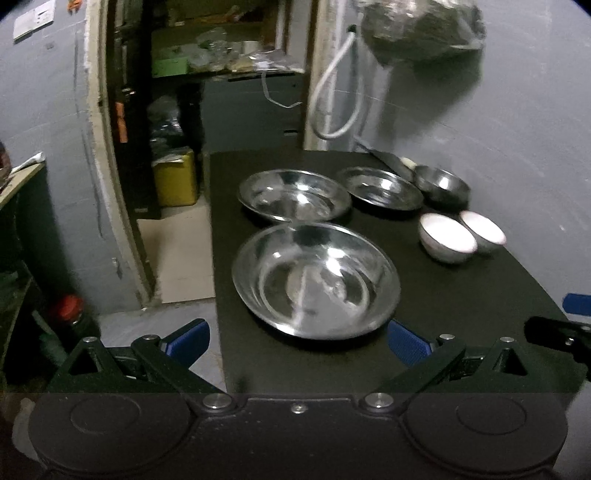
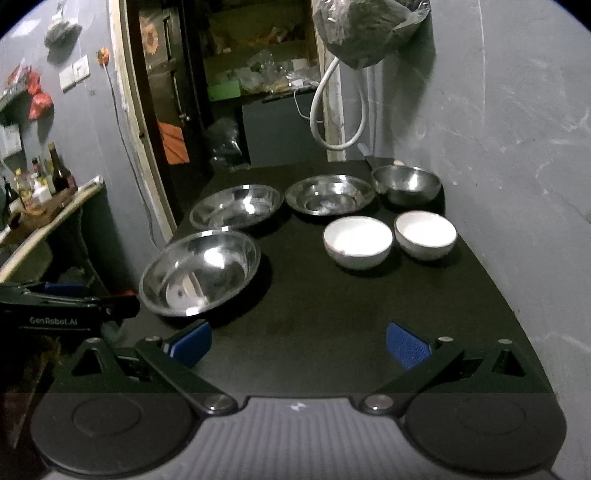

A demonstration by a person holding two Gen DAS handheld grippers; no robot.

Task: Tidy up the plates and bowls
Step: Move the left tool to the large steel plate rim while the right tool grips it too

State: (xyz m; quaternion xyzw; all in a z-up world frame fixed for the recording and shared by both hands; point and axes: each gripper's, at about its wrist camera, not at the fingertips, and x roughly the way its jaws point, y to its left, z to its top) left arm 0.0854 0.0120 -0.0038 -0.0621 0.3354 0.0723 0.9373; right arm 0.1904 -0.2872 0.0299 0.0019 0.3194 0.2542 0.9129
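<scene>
On the black table (image 1: pixel 461 314) stand three steel plates: a near one (image 1: pixel 316 280) (image 2: pixel 199 271), a middle one (image 1: pixel 294 195) (image 2: pixel 236 206) and a far one (image 1: pixel 384 188) (image 2: pixel 330 194). A steel bowl (image 1: pixel 441 186) (image 2: pixel 406 184) stands at the back right. Two white bowls (image 1: pixel 447 238) (image 1: pixel 482 230) stand side by side near the wall, also in the right wrist view (image 2: pixel 357 242) (image 2: pixel 425 234). My left gripper (image 1: pixel 297 341) is open and empty just before the near plate. My right gripper (image 2: pixel 298 343) is open and empty over bare table.
A grey wall (image 2: pixel 517 147) runs along the table's right side. A doorway with shelves (image 1: pixel 221 55) and a yellow bin (image 1: pixel 175 181) lies beyond the table's left edge. A hanging bag (image 2: pixel 365 33) and a white hose (image 2: pixel 332 110) are at the back. A shelf with bottles (image 2: pixel 40 184) is at left.
</scene>
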